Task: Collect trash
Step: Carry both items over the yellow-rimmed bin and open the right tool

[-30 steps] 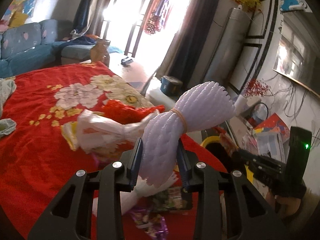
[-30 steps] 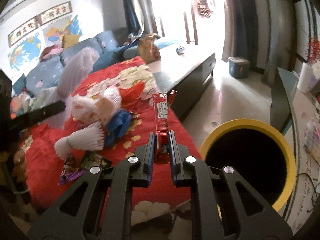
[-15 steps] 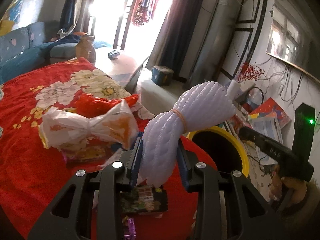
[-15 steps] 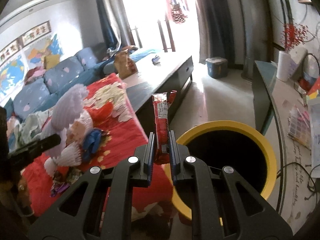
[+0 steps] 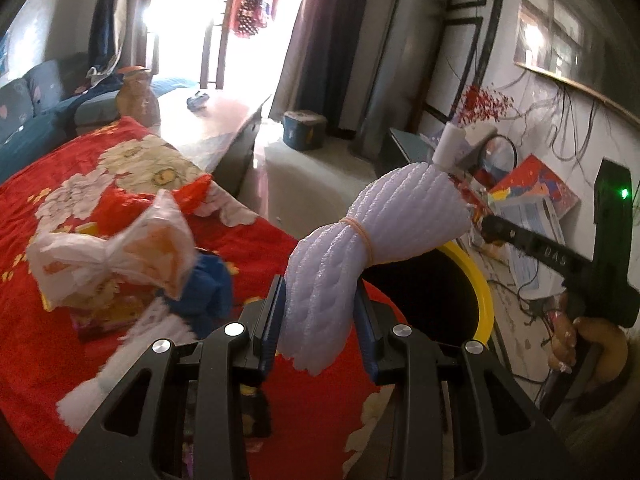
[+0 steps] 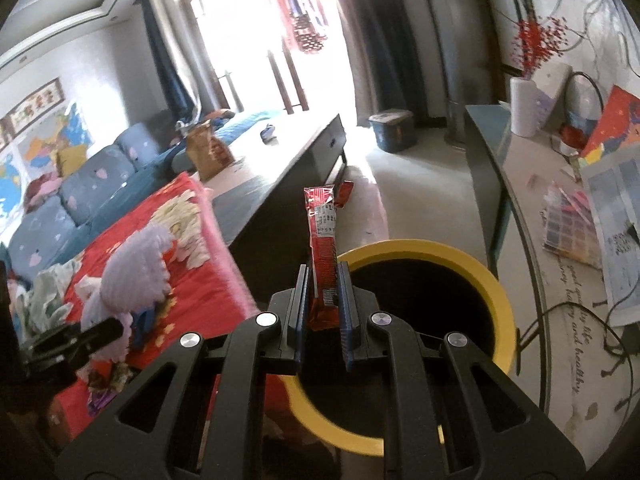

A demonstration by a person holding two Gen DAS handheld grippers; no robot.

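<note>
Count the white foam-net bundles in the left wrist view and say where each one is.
2. One white foam-net bundle tied with a rubber band is clamped in the left gripper. A second, blurred, lies on the red floral cloth. More may be hidden.

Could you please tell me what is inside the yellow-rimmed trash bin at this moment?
The yellow-rimmed trash bin shows only a dark interior; any contents are lost in shadow. The right gripper, holding a red snack wrapper, covers its near-left part.
</note>
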